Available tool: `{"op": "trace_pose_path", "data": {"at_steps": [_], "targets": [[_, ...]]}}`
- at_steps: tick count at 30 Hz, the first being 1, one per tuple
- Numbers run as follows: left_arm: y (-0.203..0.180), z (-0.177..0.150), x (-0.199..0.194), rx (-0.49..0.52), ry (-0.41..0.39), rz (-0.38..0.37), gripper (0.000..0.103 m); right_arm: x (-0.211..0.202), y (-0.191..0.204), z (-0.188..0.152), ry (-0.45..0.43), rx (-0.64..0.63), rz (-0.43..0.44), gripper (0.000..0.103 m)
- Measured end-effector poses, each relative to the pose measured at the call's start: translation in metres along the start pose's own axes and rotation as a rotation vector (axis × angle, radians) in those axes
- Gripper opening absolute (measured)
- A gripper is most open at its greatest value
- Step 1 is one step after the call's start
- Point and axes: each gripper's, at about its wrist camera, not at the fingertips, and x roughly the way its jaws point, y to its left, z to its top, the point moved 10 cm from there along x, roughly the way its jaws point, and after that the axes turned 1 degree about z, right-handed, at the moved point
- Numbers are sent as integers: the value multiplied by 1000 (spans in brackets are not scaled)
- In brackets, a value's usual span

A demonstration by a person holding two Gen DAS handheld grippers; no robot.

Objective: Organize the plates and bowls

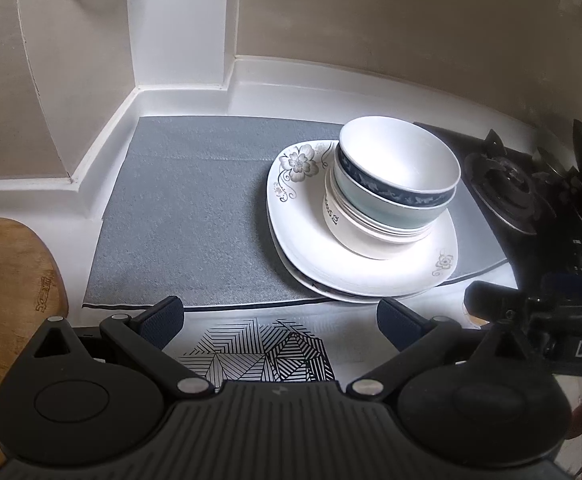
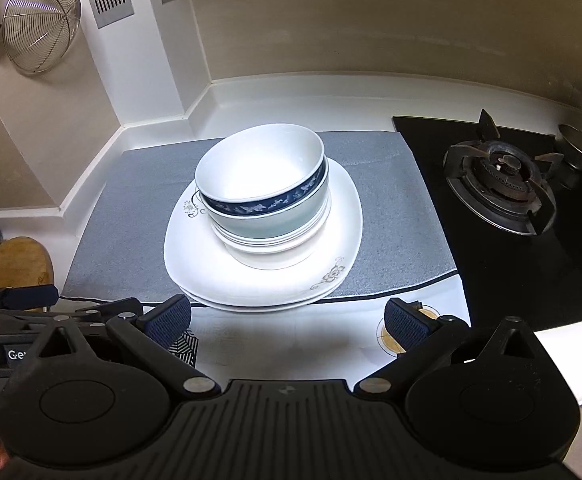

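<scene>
A stack of bowls [image 1: 395, 196] [image 2: 267, 208] sits on stacked white floral plates [image 1: 311, 236] [image 2: 199, 264] on a grey mat [image 1: 187, 208] [image 2: 131, 216]. The top bowl [image 1: 401, 160] [image 2: 259, 168] is white with a dark blue patterned band; a pale green bowl and white bowls lie under it. My left gripper [image 1: 279, 316] is open and empty, in front of the plates and a little to their left. My right gripper [image 2: 287, 320] is open and empty, just in front of the plates. Each gripper shows at the edge of the other's view.
A black gas hob with a burner [image 2: 499, 184] [image 1: 507, 192] lies right of the mat. A wooden board [image 1: 7, 300] [image 2: 15, 260] is at the left. A wire strainer [image 2: 39, 20] hangs on the wall. White counter with a raised back edge [image 2: 331, 88] surrounds the mat.
</scene>
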Motion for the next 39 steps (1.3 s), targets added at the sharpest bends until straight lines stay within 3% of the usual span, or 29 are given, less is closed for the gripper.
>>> {"op": "trace_pose_path", "data": {"at_steps": [39], "targets": [[4,2,3,-5,5,2,103,5,3,0,20,-4,11,103]]}}
